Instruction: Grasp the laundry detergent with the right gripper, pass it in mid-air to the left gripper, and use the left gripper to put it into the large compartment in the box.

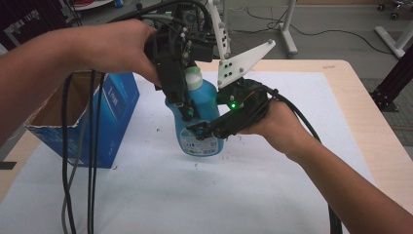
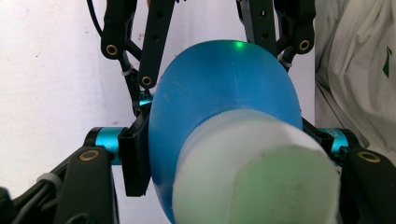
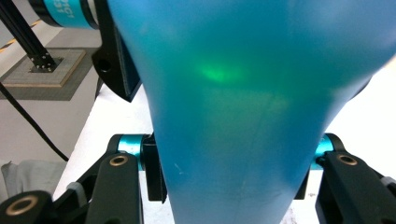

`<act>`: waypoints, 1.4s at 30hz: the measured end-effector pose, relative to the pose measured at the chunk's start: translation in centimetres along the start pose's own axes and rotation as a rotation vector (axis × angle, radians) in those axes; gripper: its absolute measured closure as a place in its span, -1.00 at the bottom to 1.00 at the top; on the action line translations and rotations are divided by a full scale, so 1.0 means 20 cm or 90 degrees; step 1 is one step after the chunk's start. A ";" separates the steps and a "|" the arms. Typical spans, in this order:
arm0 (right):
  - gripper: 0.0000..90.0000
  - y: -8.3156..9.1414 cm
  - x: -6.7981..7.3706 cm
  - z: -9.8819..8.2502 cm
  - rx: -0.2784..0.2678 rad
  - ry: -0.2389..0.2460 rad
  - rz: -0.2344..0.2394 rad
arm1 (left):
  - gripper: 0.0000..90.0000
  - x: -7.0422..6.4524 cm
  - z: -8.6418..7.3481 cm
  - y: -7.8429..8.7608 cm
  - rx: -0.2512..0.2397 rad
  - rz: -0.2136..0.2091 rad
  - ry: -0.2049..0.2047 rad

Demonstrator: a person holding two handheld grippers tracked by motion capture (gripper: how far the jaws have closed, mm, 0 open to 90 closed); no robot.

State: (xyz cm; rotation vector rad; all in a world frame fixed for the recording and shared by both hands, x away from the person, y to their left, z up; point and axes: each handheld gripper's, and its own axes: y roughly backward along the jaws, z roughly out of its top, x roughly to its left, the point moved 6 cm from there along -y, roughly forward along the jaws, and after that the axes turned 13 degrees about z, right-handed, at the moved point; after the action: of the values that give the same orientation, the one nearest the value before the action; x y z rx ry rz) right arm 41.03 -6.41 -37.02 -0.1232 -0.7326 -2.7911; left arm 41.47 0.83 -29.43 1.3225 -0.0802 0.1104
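Note:
A blue bottle with a pale cap stands upright on the white sheet. My left gripper comes down from above and is shut on the bottle's upper body just below the cap. In the left gripper view its pads press the blue bottle on both sides, with the cap close to the camera. My right gripper reaches in from the right and is shut on the bottle's lower body. In the right gripper view the bottle sits tight between its pads.
An open blue cardboard box stands at the left, close to the bottle. Black cables hang down in front of it. The wooden table shows bare along the right edge of the sheet.

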 end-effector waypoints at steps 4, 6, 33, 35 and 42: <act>0.03 0.00 0.00 0.00 -0.001 -0.001 0.000 | -0.16 0.00 0.01 0.00 -0.001 0.002 -0.003; 0.03 0.00 0.00 -0.01 0.000 -0.001 0.001 | -0.16 0.00 0.01 0.00 -0.002 0.001 -0.004; -0.77 0.26 0.01 -0.17 0.036 -0.196 -0.061 | -0.16 0.03 -0.06 0.14 0.051 0.040 0.064; -0.77 0.31 0.02 -0.20 0.060 -0.222 -0.059 | -0.16 0.04 -0.08 0.17 0.056 0.050 0.075; -0.96 0.45 0.10 -0.24 0.139 -0.228 -0.038 | -0.16 0.07 -0.16 0.29 0.070 0.073 0.126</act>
State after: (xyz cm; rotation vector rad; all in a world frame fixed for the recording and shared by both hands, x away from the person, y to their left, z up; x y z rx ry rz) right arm 41.40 -16.80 -36.64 -0.5796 -1.1347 -2.7507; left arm 42.16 5.37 -24.36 1.4105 0.0181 0.3460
